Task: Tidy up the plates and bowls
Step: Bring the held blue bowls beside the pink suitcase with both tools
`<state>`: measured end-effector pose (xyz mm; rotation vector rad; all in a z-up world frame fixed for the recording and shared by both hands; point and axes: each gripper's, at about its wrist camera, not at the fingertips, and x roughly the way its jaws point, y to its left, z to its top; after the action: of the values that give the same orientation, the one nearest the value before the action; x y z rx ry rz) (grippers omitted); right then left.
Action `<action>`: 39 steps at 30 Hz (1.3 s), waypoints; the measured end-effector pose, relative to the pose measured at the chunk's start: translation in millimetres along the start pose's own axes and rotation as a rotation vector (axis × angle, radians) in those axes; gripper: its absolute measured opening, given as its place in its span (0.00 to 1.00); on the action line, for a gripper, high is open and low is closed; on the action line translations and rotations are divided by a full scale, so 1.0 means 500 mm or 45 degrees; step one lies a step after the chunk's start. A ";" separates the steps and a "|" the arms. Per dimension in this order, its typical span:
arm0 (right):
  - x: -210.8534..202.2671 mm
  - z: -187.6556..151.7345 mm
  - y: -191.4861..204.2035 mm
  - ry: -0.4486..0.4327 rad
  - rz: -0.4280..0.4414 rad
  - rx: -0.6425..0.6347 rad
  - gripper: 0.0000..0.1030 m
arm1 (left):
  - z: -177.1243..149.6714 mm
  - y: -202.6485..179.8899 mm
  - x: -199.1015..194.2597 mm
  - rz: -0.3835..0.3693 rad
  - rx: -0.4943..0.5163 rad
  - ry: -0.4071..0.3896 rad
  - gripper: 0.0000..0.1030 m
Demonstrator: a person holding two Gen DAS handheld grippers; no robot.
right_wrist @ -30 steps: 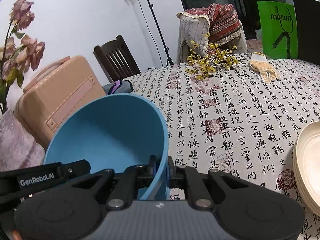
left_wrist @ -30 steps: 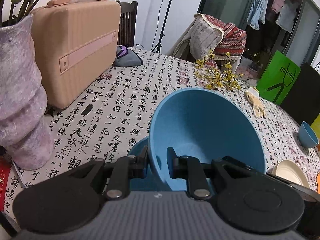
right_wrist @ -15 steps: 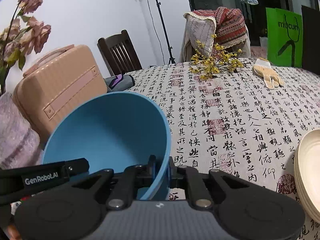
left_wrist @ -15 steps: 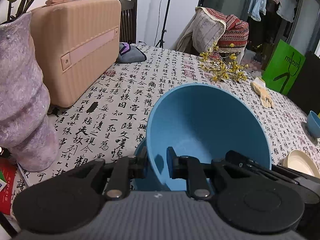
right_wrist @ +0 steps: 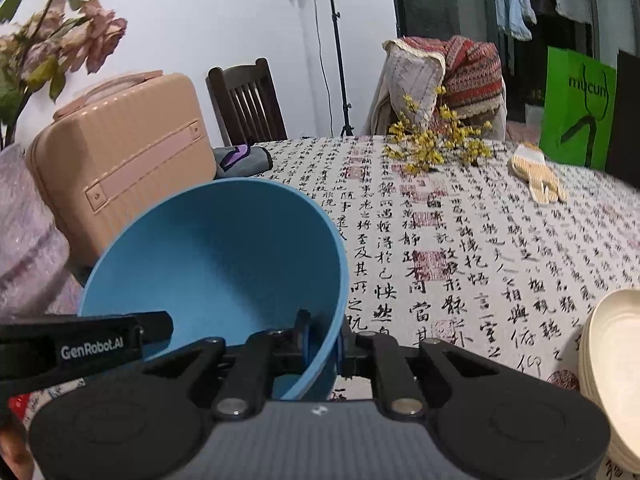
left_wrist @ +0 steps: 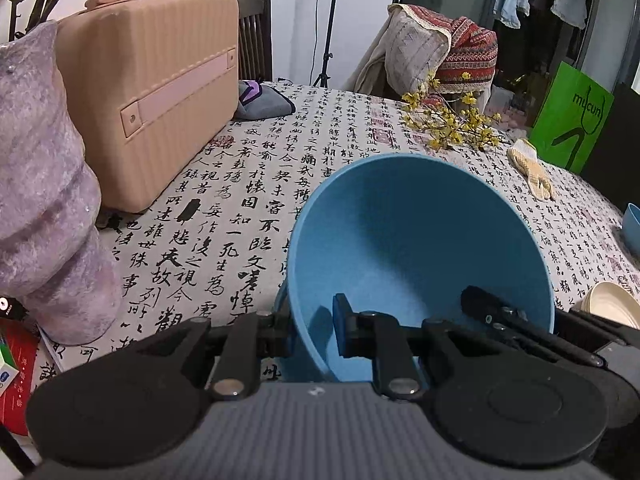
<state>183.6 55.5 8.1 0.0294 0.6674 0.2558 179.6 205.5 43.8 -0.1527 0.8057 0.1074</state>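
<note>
Both grippers are on the big blue bowl [left_wrist: 416, 240] now: the left gripper [left_wrist: 312, 334] pinches one side of the rim, the right gripper [right_wrist: 322, 344] clamps the other, tilting it just above the table [right_wrist: 460, 240]. It looks like light, stiff, smooth plastic, so the thin rim is the sensible hold, though it could slip. A second blue piece peeks out right under it. Cream plates [right_wrist: 612, 380] sit close on the right; the suitcase [left_wrist: 152, 92] and the purple vase [left_wrist: 48, 200] crowd the left.
</note>
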 end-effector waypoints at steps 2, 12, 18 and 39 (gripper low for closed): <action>-0.003 -0.004 0.009 -0.025 -0.026 -0.046 0.13 | -0.002 -0.002 0.001 0.003 0.006 -0.004 0.17; -0.004 -0.013 0.031 -0.068 -0.092 -0.178 0.15 | -0.010 -0.007 0.010 0.030 0.038 0.011 0.17; 0.007 -0.021 0.041 -0.072 -0.125 -0.242 0.17 | -0.014 -0.011 0.023 0.044 0.055 0.033 0.18; 0.032 -0.039 0.052 -0.057 -0.157 -0.326 0.20 | -0.018 -0.016 0.047 0.066 0.094 0.082 0.18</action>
<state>177.6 83.3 -14.3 -0.2500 0.5852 0.2197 190.6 196.8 21.1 -0.0657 0.8770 0.1217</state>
